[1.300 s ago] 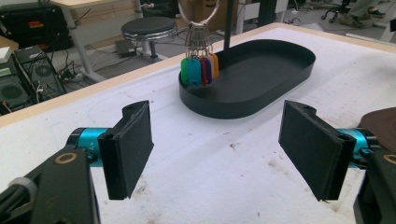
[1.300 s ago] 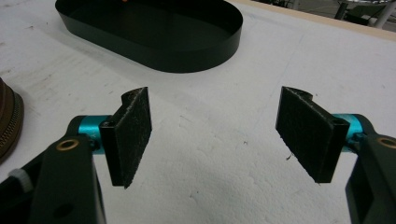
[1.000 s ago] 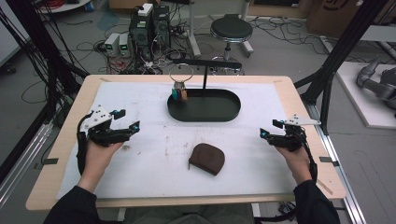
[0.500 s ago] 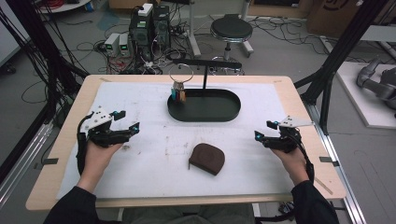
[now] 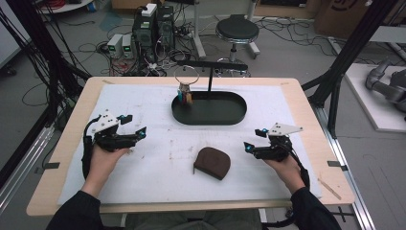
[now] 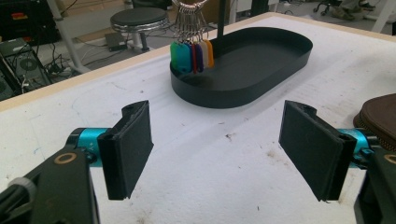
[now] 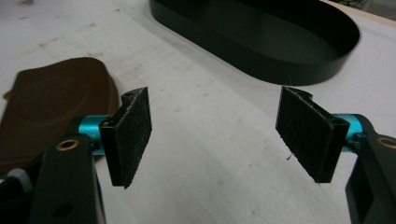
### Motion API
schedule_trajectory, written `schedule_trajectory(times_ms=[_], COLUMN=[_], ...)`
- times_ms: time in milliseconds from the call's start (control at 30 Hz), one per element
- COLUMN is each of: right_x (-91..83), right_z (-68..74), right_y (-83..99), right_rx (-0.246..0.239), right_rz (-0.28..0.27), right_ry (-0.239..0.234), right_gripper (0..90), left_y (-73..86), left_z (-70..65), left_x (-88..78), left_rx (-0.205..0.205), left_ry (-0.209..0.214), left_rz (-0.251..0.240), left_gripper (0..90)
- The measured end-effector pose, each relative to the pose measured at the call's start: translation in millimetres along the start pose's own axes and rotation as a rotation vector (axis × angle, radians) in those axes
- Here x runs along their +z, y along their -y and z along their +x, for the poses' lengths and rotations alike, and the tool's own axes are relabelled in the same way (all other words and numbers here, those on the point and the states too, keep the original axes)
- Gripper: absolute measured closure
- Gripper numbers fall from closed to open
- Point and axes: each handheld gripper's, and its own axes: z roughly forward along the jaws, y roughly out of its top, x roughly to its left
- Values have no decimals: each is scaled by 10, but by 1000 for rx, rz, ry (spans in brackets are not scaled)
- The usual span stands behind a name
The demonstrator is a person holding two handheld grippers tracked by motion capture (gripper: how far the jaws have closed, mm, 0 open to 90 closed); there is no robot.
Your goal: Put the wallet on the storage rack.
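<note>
A brown pouch [image 5: 212,162] lies flat on the white table cover [image 5: 143,191], near the middle. At its twelve o'clock sits a black oval tray [image 5: 209,109], with a bunch of coloured key tags [image 5: 185,96] hanging at its left end. The left gripper [image 5: 134,135] at ten o'clock and the right gripper [image 5: 253,145] at three o'clock both have jaws spread wide, empty.

A person in dark sleeves [image 5: 76,213] works two handheld grippers. Each is black-framed, with turquoise collars behind flat rectangular black pads [image 6: 133,140], a brass-ringed screw hole on the arm and blue lights near the tips. The left gripper [image 5: 136,135] and right gripper [image 5: 253,140] each carry a grey three-cornered plate and trail a black cable.
</note>
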Motion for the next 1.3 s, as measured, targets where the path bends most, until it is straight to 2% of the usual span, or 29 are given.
schedule_trajectory(times_ms=[200,333,400,567,733,867,967,1033,1300], right_x=[105,215,253,299,355,387,417,437,474], right_z=[182,282,315,369,385,406,417,396,318], right_y=[-37,-39,-39,-41,-36,-41,-38,-30,-9], right_rx=[3,16,14,12,12,17,34,65,151], right_rz=[3,44,57,83,108,124,147,161,188], right_ry=[-55,-79,-89,-134,-178,-194,-206,-217,-291], right_gripper=[275,278,306,455,508,556,580,578,642], left_y=[10,11,18,31,40,48,54,58,50], left_z=[5,-3,-7,-13,-17,-17,-20,-26,-39], left_x=[3,7,11,12,7,2,5,9,21], left_rx=[0,-1,-1,-1,-2,-2,-4,-6,0], left_ry=[1,4,4,5,4,1,3,3,1], left_rz=[5,7,9,16,17,18,22,24,23], left_gripper=[255,255,255,255,255,255,255,255,255])
